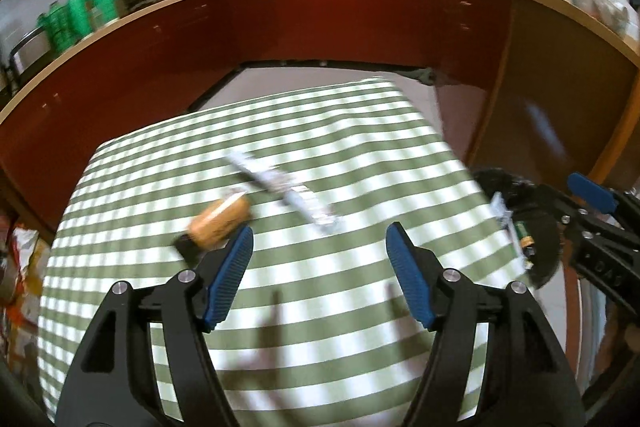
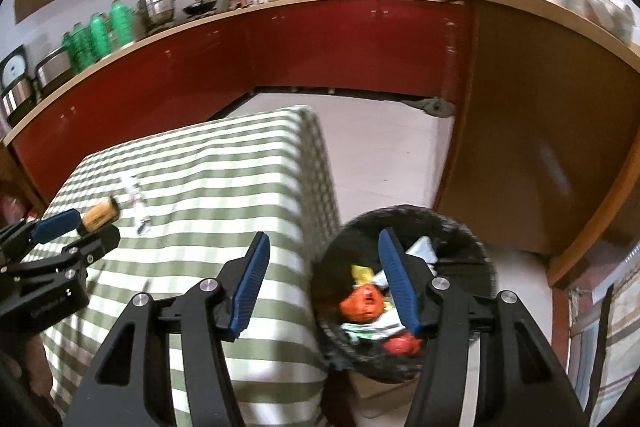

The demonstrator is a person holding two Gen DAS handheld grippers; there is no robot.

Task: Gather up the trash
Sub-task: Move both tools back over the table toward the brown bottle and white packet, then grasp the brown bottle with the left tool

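A kitchen w/ red cupboards runs round the back, and a long shelf top holds green bottles, pots and jars, all too blurry to read. In front sits a table w/ a green and white striped cloth.

On the cloth lie 2 bits of trash. 1 is a small tan roll-shaped thing w/ a dark end; its near edge is hidden behind the left gripper's finger in the left view, so I can't tell what it is. Just beside it, further back, is a long silver wrapper, smeared by blur. In the right view both look tiny and far to the left.

The left gripper hangs over the cloth w/ its blue pads spread wide, nothing between them. Its shadow falls on the stripes below.

The right gripper is past the table's edge, above a black bin on the floor beside the table. Its pads are spread wide too, holding nothing. Inside the bin is an orange crumpled thing, a yellow bit, white paper and sth red, partly hidden by the right finger. In the left view the bin is cut off by the right gripper, w/ only a slice showing.
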